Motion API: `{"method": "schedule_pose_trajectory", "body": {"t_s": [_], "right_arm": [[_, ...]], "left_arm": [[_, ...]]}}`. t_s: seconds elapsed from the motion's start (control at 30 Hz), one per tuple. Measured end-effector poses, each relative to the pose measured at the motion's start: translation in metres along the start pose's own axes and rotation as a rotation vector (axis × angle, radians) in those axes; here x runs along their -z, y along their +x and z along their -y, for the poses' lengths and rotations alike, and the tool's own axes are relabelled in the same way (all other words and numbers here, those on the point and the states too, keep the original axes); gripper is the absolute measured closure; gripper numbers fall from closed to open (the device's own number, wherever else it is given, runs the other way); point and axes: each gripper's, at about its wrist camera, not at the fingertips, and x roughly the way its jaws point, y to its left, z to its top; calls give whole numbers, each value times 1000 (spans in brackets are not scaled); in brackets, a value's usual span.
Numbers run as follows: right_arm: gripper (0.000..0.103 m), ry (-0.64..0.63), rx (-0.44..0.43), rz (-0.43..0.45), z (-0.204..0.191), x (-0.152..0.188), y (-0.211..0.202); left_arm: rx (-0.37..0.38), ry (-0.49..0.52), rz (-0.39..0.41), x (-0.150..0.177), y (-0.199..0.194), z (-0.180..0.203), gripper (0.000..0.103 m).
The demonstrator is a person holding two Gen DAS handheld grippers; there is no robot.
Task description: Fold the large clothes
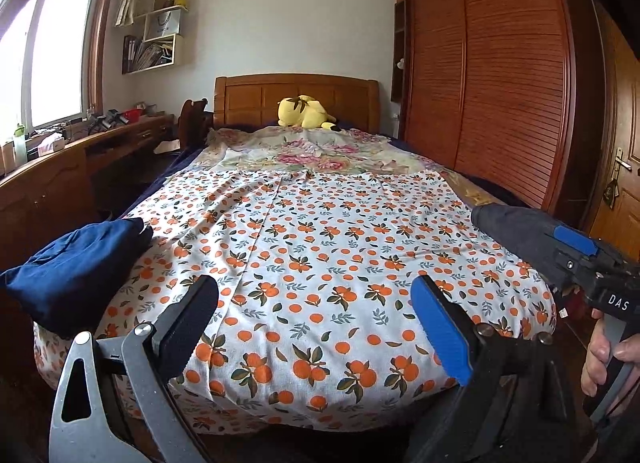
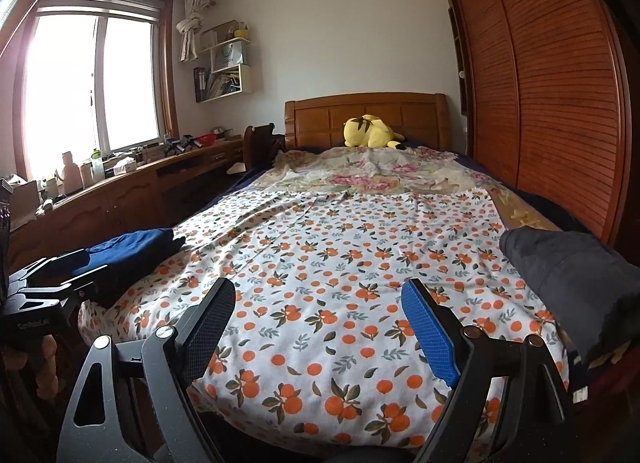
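A folded navy blue garment (image 1: 76, 267) lies at the bed's near left corner, also in the right wrist view as the navy blue garment (image 2: 128, 251). A dark grey garment (image 2: 572, 287) rests at the near right edge, and the left wrist view shows the same dark grey garment (image 1: 508, 219). My left gripper (image 1: 314, 283) hovers open over the orange-print sheet (image 1: 312, 247) with nothing between its fingers. My right gripper (image 2: 319, 286) is open too, over the same sheet (image 2: 340, 263), and holds nothing. Both point toward the headboard.
A yellow plush toy (image 1: 304, 113) lies by the wooden headboard (image 1: 248, 99), beyond a floral blanket (image 1: 304, 151). A wooden desk (image 2: 132, 183) with clutter runs under the window on the left. A slatted wardrobe (image 1: 492, 75) stands on the right. A hand (image 1: 604, 351) grips the right tool.
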Motion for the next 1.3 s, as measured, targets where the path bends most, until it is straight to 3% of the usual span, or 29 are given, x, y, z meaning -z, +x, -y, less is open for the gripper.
{"method": "schedule_pose_trajectory", "body": {"t_s": [1.3], "right_arm": [[17, 11, -10, 4, -3, -2, -1]], "left_arm": [[11, 11, 14, -6, -9, 8, 6]]}}
